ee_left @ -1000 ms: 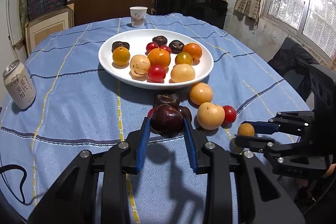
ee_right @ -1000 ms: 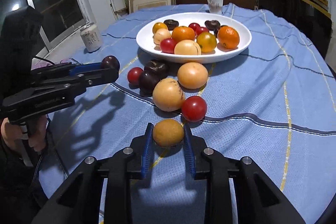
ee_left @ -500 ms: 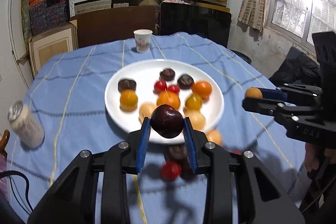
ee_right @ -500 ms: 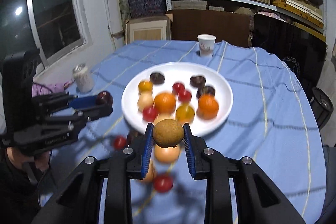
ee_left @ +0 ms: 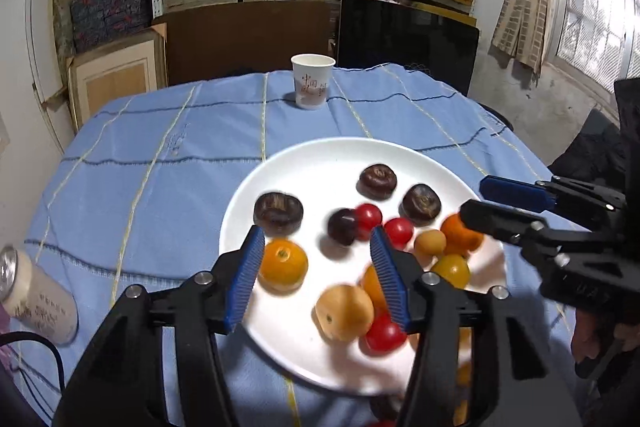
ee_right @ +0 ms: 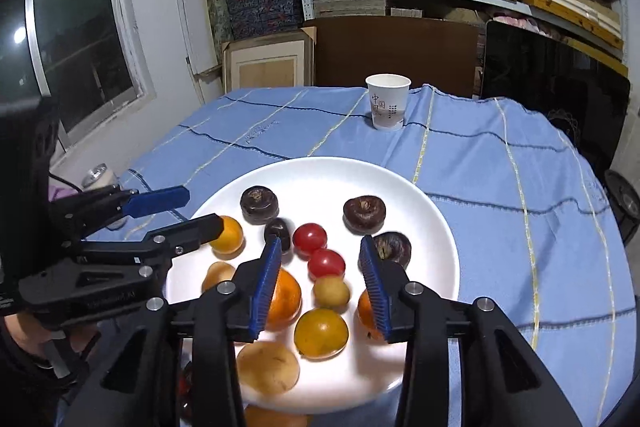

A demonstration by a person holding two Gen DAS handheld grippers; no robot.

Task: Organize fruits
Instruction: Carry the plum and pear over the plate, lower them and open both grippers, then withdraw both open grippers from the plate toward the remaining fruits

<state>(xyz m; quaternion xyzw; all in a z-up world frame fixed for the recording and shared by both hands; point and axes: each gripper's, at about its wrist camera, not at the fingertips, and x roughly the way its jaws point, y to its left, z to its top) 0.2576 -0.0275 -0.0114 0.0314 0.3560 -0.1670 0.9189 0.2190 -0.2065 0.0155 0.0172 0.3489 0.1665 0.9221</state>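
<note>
Two black handheld grippers with blue ribbed fingers hang over the round white ceramic plate (ee_left: 288,163) on the blue checked cloth of the desk (ee_left: 160,155). At far left lies a pale drinks can (ee_left: 36,299). The left gripper (ee_left: 318,269) has its fingers spread wide with nothing between them; below it on the plate sit an orange round fruit (ee_left: 283,264) and a small dark purple plum (ee_left: 343,227). The right gripper (ee_right: 320,277) is likewise spread and empty above a small tan-yellow fruit (ee_right: 331,291), with red cherry tomatoes (ee_right: 310,238) just beyond. A white paper cup (ee_right: 387,101) stands upright at the far desk edge.
</note>
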